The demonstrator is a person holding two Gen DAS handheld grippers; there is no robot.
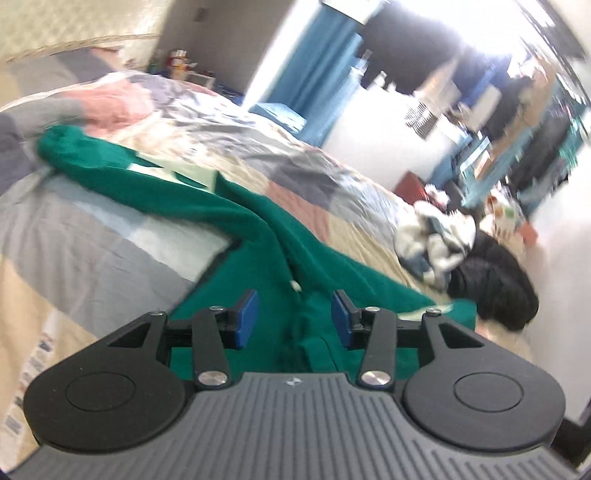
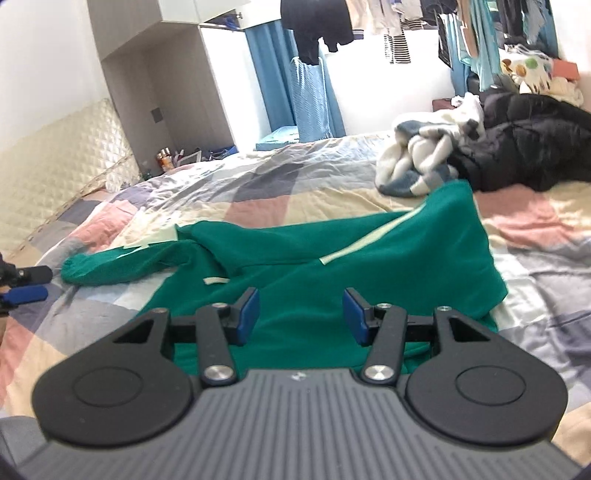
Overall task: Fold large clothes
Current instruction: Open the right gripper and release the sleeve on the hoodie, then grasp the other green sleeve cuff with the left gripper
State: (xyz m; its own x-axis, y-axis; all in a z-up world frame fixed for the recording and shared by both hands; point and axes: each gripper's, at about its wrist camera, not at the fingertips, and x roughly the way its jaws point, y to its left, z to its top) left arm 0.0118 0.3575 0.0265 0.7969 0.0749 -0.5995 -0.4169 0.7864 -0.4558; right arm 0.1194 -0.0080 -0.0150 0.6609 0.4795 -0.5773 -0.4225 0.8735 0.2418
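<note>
A big bed with a patchwork quilt (image 2: 280,184) of pink, grey, cream and pale blue squares, spread out far ahead of both pairs of fingers. On the quilt, a large green top (image 2: 332,266) with pale stripes, lying partly folded, right under and just past the right gripper (image 2: 300,314). One green sleeve (image 2: 122,267) stretched out flat, off to the left of the right fingers, its cuff near the tip of the other gripper at the picture's left edge. From the left wrist view, the same green top (image 1: 258,236) running from beneath the left gripper (image 1: 294,319) up and away to the left, with a fold ridge straight ahead between the blue pads. Far beyond the right fingers, up and to the right, a black puffy coat (image 2: 532,147), and touching it on its left a crumpled white and blue-grey garment (image 2: 424,155). Further back still, blue curtains (image 2: 291,74) and clothes hanging on a rail (image 2: 402,26). Left gripper: blue pads (image 1: 246,317) spread apart, nothing pinched, green cloth only seen below the gap. Right gripper: blue pads (image 2: 246,314) also spread apart, holding nothing, hanging over the green top without touching it. Left wrist view rather blurry.
</note>
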